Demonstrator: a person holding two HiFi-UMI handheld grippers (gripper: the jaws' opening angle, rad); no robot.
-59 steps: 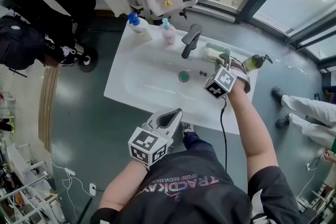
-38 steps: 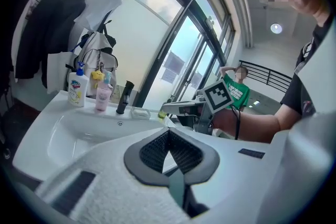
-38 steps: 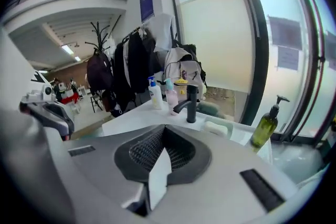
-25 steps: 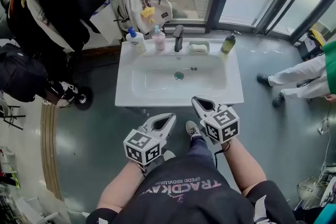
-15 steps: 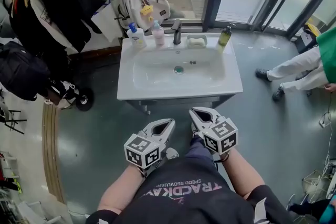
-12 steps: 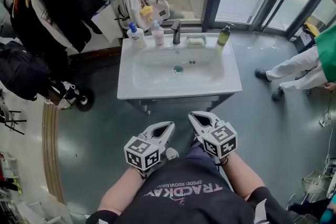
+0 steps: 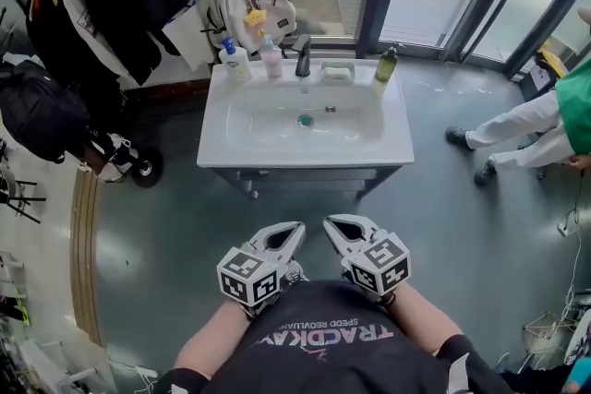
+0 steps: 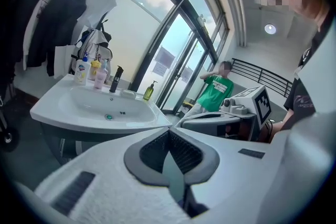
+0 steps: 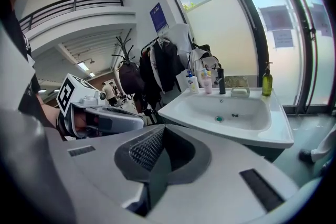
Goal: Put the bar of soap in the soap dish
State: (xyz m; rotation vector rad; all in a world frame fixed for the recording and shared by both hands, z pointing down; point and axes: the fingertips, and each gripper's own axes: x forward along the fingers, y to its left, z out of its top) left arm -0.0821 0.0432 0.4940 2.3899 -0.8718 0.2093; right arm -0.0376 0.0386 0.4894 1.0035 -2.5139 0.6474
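Both hand-held grippers pulled back against the torso since a second ago. Left hand-held gripper (image 7: 294,233) at 6 o'clock in the head view, jaws closed on nothing. Right hand-held gripper (image 7: 334,226) just beside it, also closed and empty; shortly before, it was at the dish. Bare floor between, then the washbasin (image 7: 222,138), now well apart. On its rear rim at 12 o'clock, the soap dish (image 7: 337,72) sits just at 3 o'clock of the faucet (image 7: 302,56), with a pale bar of soap (image 7: 337,70) apparently in it. Placement looks finished.
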